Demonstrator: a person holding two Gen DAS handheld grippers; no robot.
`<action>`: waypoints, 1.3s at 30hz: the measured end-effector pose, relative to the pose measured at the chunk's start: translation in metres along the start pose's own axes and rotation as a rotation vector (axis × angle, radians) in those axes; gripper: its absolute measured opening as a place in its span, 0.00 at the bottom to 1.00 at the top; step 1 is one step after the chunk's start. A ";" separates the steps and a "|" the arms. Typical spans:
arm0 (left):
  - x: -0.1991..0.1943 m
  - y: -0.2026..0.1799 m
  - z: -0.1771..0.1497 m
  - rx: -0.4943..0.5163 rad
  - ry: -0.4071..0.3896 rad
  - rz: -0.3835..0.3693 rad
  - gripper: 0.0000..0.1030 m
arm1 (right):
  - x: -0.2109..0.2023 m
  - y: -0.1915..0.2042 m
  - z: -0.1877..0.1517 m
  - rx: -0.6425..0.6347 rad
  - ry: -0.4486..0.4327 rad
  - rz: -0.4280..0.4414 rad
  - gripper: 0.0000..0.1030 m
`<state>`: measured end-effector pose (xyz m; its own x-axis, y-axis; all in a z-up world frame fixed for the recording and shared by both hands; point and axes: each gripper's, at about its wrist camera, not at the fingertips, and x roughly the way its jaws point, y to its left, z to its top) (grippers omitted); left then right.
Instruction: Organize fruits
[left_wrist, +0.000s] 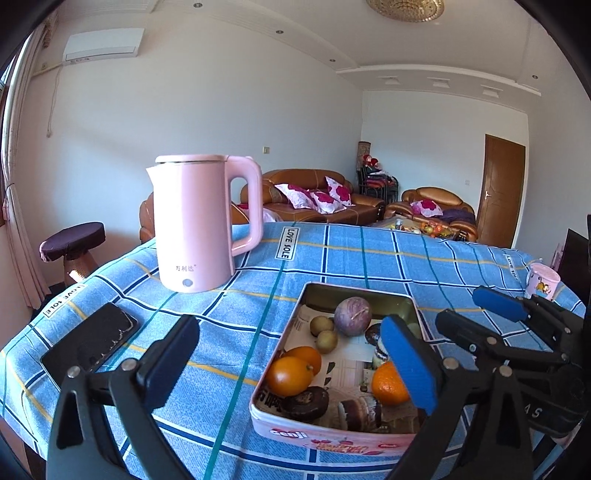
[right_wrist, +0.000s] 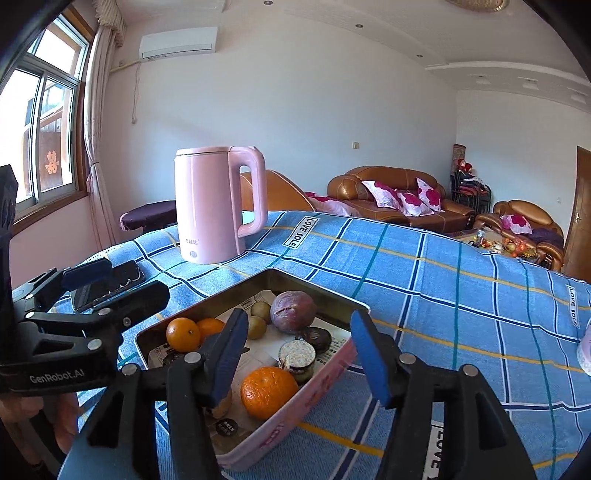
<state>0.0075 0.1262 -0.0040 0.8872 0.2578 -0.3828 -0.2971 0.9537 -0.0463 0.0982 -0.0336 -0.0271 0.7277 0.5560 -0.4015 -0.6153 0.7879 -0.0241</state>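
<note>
Left wrist view: left gripper (left_wrist: 291, 365) spread wide, empty, above the near end of the rectangular pink metal tin (left_wrist: 332, 437) of fruit; tall pink plastic kettle (left_wrist: 201, 225) far left. Right wrist view: right gripper (right_wrist: 299, 354) half-open, empty, over the tin's near right corner; round orange mandarin (right_wrist: 269, 391) inside.

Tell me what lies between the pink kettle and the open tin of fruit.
Nothing: only bare blue checked tablecloth separates the pink kettle from the tin, clearest in the left wrist view.
</note>
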 end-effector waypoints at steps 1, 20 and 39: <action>-0.003 -0.001 0.001 0.000 -0.005 -0.002 0.98 | -0.004 -0.001 0.000 0.001 -0.005 -0.005 0.62; -0.021 -0.019 0.004 0.025 -0.029 -0.018 0.98 | -0.052 -0.016 0.000 0.030 -0.055 -0.076 0.64; -0.028 -0.030 0.006 0.054 -0.035 -0.028 1.00 | -0.067 -0.024 0.000 0.048 -0.081 -0.097 0.65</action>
<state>-0.0064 0.0911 0.0135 0.9069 0.2348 -0.3498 -0.2528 0.9675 -0.0060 0.0641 -0.0892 0.0001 0.8064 0.4946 -0.3241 -0.5270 0.8497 -0.0144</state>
